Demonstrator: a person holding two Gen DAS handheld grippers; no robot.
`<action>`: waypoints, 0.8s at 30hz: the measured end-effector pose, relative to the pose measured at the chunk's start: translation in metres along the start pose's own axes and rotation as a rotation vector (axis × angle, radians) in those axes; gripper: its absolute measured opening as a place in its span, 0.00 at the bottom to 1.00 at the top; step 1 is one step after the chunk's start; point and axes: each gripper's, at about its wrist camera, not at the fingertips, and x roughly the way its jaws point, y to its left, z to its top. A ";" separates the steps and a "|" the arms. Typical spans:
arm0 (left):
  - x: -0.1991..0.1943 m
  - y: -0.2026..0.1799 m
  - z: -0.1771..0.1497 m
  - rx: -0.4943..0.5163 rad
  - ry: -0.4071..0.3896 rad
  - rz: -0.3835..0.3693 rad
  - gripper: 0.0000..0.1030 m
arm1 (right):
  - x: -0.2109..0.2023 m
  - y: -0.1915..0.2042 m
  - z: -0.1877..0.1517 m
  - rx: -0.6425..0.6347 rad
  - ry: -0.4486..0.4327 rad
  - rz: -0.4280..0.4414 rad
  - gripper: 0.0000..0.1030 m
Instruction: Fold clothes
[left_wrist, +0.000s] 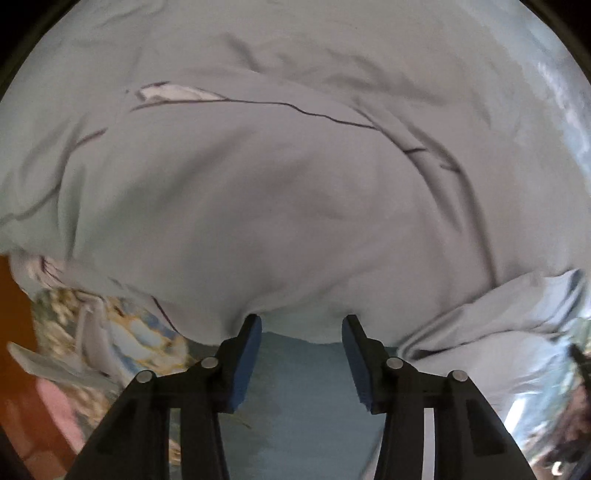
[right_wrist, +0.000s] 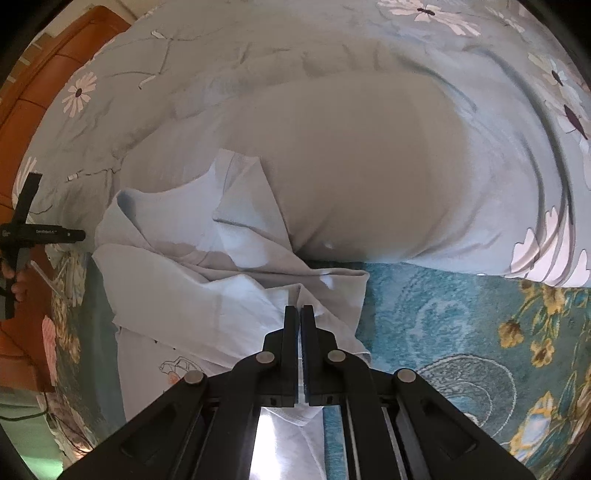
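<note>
The right gripper (right_wrist: 299, 314) points steeply down, its fingers (right_wrist: 290, 325) pressed together on a bunched edge of the pale garment (right_wrist: 192, 295), pinching it, it seems, so the cloth can be lifted and folded over. That garment lies crumpled on the bed's teal patterned cover (right_wrist: 443, 314), just beside a grey pillow (right_wrist: 351, 166). Over on the other side, the left gripper (left_wrist: 301, 328) hangs about half open with nothing between its fingers (left_wrist: 249, 354), its tips right at the edge of the grey quilt (left_wrist: 277, 203), likely lining up for a second hold.
</note>
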 end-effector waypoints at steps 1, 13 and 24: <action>-0.002 0.000 -0.009 0.001 -0.009 -0.034 0.48 | -0.003 -0.003 0.000 0.010 -0.011 0.001 0.02; 0.032 -0.050 -0.049 0.265 0.024 -0.250 0.62 | 0.014 -0.051 -0.004 0.118 0.023 0.029 0.43; 0.037 -0.034 -0.052 0.207 0.001 -0.336 0.62 | 0.013 -0.058 -0.004 0.173 0.025 0.114 0.08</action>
